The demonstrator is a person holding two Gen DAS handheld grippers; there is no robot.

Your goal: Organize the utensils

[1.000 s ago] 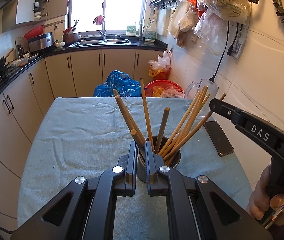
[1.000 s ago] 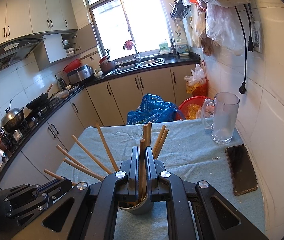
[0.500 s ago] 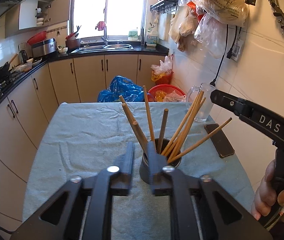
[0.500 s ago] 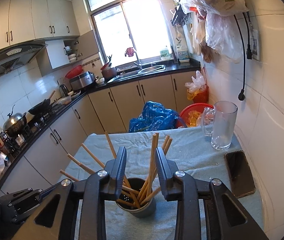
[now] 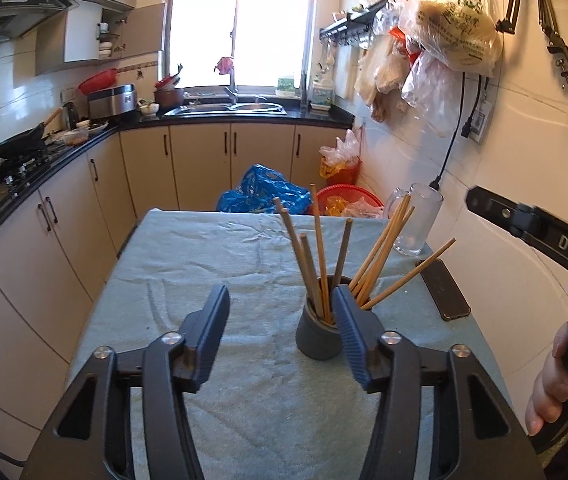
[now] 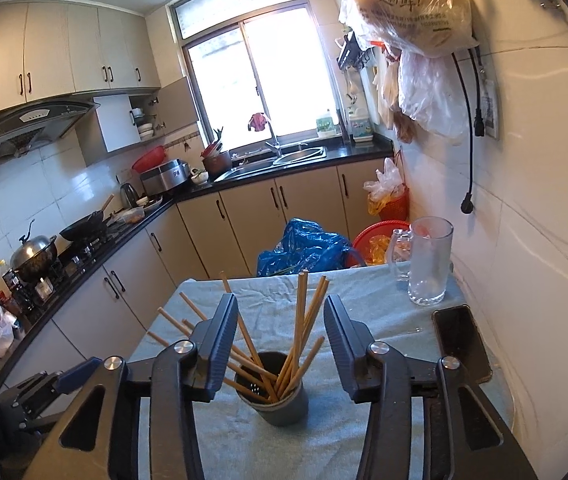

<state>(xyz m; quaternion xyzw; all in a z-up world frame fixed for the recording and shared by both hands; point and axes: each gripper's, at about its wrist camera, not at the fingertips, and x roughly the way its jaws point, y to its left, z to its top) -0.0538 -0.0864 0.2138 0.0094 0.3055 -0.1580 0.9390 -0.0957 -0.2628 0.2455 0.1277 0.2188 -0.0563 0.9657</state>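
We are in a lived-in home kitchen: beige cabinets (image 5: 204, 168) run under a black counter to a steel sink (image 5: 226, 109) with a tap below a bright window (image 5: 240, 24). We see a wok (image 6: 84, 232) and lidded pot (image 6: 34, 256) on the gas hob beneath a range hood (image 6: 24, 128), a rice cooker (image 6: 164, 174), white tiled walls, and plastic bags (image 5: 450, 36) hanging from wall hooks.

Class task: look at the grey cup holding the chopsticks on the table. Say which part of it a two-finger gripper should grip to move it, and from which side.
Grip the grey cup low on its bare round wall, coming in level from the near side with one finger on each flank. The chopsticks fan out above the rim, so a grasp from above or at the rim would likely knock them. The cup stands upright on the cloth-covered table, sides clear.
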